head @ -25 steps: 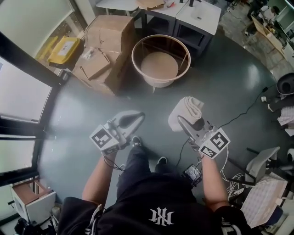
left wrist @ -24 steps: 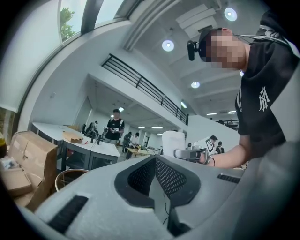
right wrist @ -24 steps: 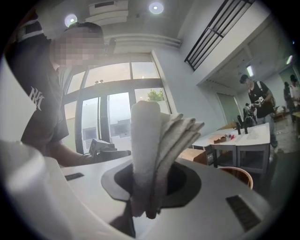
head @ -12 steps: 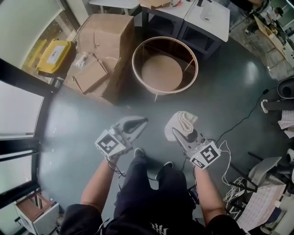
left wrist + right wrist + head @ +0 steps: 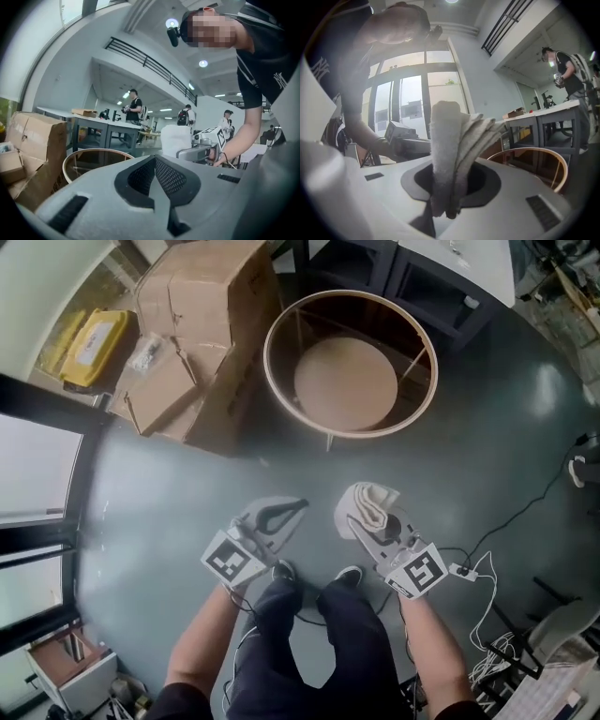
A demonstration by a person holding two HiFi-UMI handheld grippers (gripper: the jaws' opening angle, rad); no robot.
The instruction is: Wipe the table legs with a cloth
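Observation:
A round table with a glass top, a tan wooden rim and a round lower shelf stands ahead of me; its thin legs reach the dark floor. My right gripper is shut on a folded white cloth, which sticks up between its jaws. My left gripper is shut with nothing in it; its dark pads meet. Both grippers hover above the floor, short of the table's near edge. In the left gripper view the table sits low at left, and the cloth shows at centre.
Cardboard boxes are stacked left of the table, with a yellow case beyond them. Grey desks stand behind the table. Cables trail over the floor at right. A window wall runs along the left. My shoes are just below the grippers.
I have stepped toward the round table, which now looks larger and nearer. Both grippers stay side by side, the cloth still held in the right one.

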